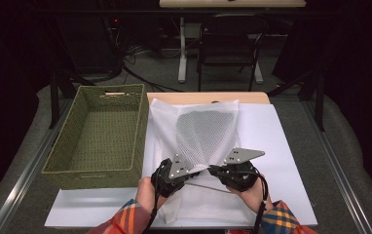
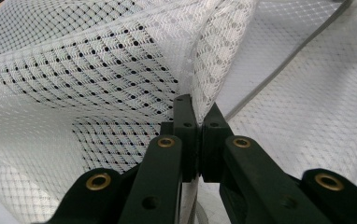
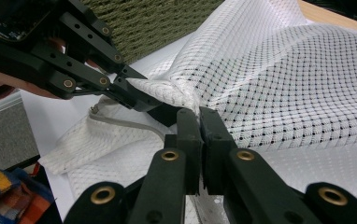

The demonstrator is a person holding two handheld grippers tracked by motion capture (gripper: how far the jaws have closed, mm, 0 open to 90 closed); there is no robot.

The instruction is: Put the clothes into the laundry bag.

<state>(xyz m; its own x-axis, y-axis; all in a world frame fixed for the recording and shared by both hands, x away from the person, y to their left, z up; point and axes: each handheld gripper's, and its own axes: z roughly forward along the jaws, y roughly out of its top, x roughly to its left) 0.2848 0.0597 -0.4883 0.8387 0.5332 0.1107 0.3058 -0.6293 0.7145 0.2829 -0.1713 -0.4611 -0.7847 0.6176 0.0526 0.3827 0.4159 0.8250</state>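
both hand-held grippers, left hand-held gripper point(image 1: 194, 170) and right hand-held gripper point(image 1: 212, 169), are pinching the white mesh bag point(image 1: 201, 129) mid-frame, lifting its edge, while the woven basket point(image 1: 96, 170) at left is waiting unfilled.

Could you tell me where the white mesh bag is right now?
In the high view, the white mesh bag lies on the white board, right of the green woven basket, its near part pinched by both hand-held grippers.
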